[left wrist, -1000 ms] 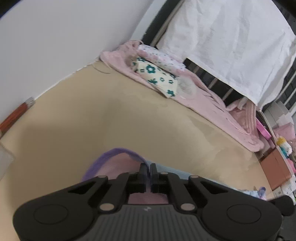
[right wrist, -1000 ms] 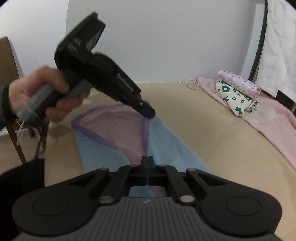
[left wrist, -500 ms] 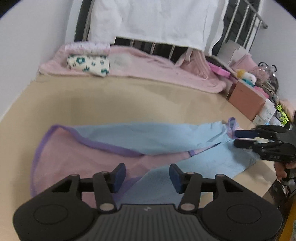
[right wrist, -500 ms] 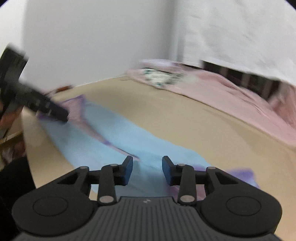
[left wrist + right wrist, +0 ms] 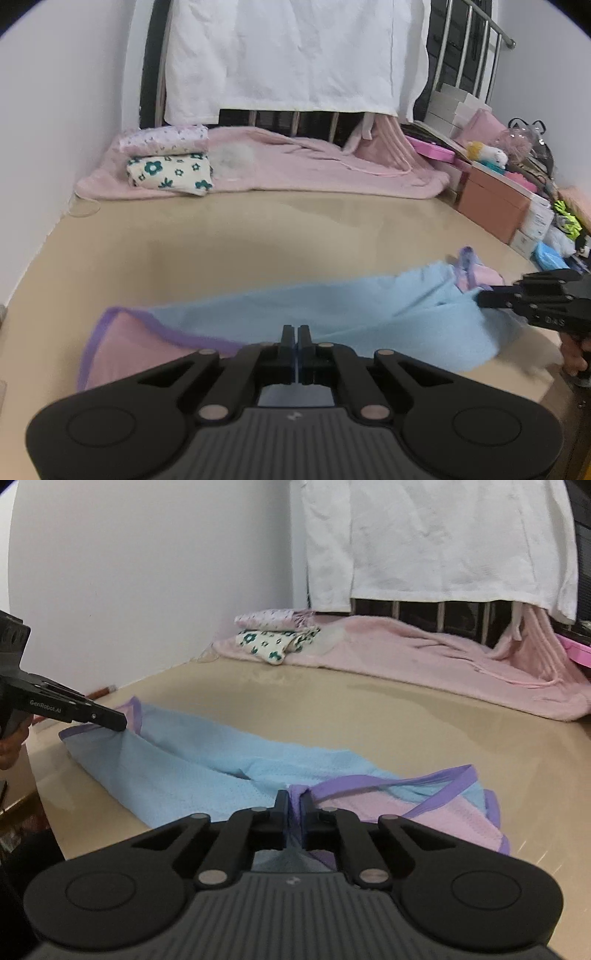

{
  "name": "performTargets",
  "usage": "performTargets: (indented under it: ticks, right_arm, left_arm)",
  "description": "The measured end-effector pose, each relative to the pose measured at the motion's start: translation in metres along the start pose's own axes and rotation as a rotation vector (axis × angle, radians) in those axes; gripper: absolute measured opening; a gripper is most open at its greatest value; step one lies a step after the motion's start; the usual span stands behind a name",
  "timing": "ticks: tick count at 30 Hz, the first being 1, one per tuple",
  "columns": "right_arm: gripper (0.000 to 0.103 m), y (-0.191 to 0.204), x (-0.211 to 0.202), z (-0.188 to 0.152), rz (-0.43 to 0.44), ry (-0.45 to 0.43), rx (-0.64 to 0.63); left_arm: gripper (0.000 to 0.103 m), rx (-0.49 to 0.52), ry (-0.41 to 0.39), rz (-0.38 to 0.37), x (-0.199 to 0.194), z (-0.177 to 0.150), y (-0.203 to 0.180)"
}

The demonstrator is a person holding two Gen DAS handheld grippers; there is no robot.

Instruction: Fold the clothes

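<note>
In the left wrist view the left gripper (image 5: 297,338) occupies the near foreground with its fingers pressed together on the near edge of the blue garment (image 5: 332,314); the pinched fabric itself is hidden behind the fingertips. In the right wrist view the right gripper (image 5: 294,805) is likewise clamped on cloth, at the purple-trimmed end of the same garment (image 5: 207,768). The gripper bodies cover the nearest strip of fabric in both views.

The garment lies stretched lengthwise on the beige table (image 5: 221,240), light blue outside, pink inside, with purple binding (image 5: 443,777) along its openings. In the left wrist view its far right part is motion-blurred, so the folds there cannot be resolved. The right gripper (image 5: 484,297) appears at that view's right edge, cut off by the frame, its tips at the blue cloth. The left gripper (image 5: 118,720) enters the right wrist view from the left edge, tips touching the purple-edged corner; the holding hand (image 5: 11,746) is mostly out of frame.

Farther back, a pink blanket (image 5: 314,166) lies across the far side of the table. Two folded garments rest on it: a floral-print piece (image 5: 170,177) below and a small-patterned pink piece (image 5: 166,138) on top. Behind hangs a white sheet (image 5: 295,55) over a dark metal rail. Boxes (image 5: 495,206) and small clutter stand at far right, too small to identify.
</note>
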State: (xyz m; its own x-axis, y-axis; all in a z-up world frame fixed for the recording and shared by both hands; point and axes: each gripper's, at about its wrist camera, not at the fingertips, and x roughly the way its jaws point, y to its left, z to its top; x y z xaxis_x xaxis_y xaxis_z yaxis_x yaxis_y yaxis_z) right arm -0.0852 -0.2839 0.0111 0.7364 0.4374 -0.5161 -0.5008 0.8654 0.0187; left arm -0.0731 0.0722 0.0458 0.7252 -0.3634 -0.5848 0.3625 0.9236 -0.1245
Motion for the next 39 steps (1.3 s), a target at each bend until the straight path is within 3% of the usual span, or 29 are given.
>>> performTargets:
  ticks: [3,6,7,9,10,11,14,19,20,21,23,26,29,33,37,39]
  right_arm:
    - [0.006,0.0,-0.005,0.0,-0.03,-0.01,0.0]
    - [0.01,-0.002,-0.011,0.0,-0.075,-0.014,-0.003]
    - [0.012,-0.002,-0.013,0.0,-0.09,-0.015,-0.004]
    - [0.028,-0.008,-0.02,0.001,-0.128,-0.023,0.014]
    - [0.031,-0.018,-0.025,0.004,-0.168,-0.028,0.05]
    - [0.036,-0.029,-0.028,0.006,-0.219,-0.022,0.085]
    - [0.036,-0.06,-0.025,0.007,-0.33,0.02,0.213]
    - [0.04,-0.09,0.008,0.023,-0.319,0.04,0.27]
    - [0.037,-0.095,0.016,0.027,-0.313,0.042,0.278]
    - [0.022,-0.101,0.023,0.03,-0.307,0.045,0.286]
    - [0.003,-0.1,0.034,0.033,-0.281,0.077,0.274]
    - [0.001,-0.089,0.024,0.027,-0.286,0.071,0.233]
    - [0.001,-0.078,-0.018,0.012,-0.29,-0.001,0.265]
    - [0.002,-0.069,-0.037,-0.012,-0.277,0.041,0.275]
    - [0.018,-0.067,-0.048,-0.014,-0.307,0.006,0.313]
    - [0.053,-0.068,-0.059,-0.012,-0.335,-0.04,0.362]
  left_arm:
    - [0.005,0.04,0.007,0.041,0.014,-0.003,-0.002]
    - [0.018,0.017,0.034,0.07,0.017,-0.007,0.001]
    - [0.022,0.004,0.01,0.066,0.013,-0.005,0.0]
    - [0.034,-0.024,-0.045,0.054,0.002,-0.001,-0.003]
    - [0.044,-0.029,-0.066,0.067,0.001,0.002,-0.009]
    - [0.046,-0.026,-0.074,0.077,0.004,0.006,-0.016]
    - [0.046,-0.029,-0.08,0.071,0.022,0.016,-0.04]
    - [0.046,-0.013,-0.072,-0.043,0.067,0.031,-0.085]
    - [0.046,0.004,-0.061,-0.031,0.075,0.031,-0.092]
    - [0.046,0.014,-0.041,-0.018,0.083,0.031,-0.098]
    - [0.045,-0.008,0.005,-0.023,0.091,0.028,-0.099]
    - [0.045,-0.046,0.036,-0.019,0.096,0.025,-0.095]
    - [0.045,-0.039,0.036,-0.013,0.096,0.024,-0.093]
    - [0.045,-0.033,0.037,-0.008,0.094,0.025,-0.094]
    - [0.046,-0.058,0.02,-0.025,0.087,0.026,-0.096]
    - [0.047,-0.041,0.006,-0.027,0.086,0.024,-0.1]
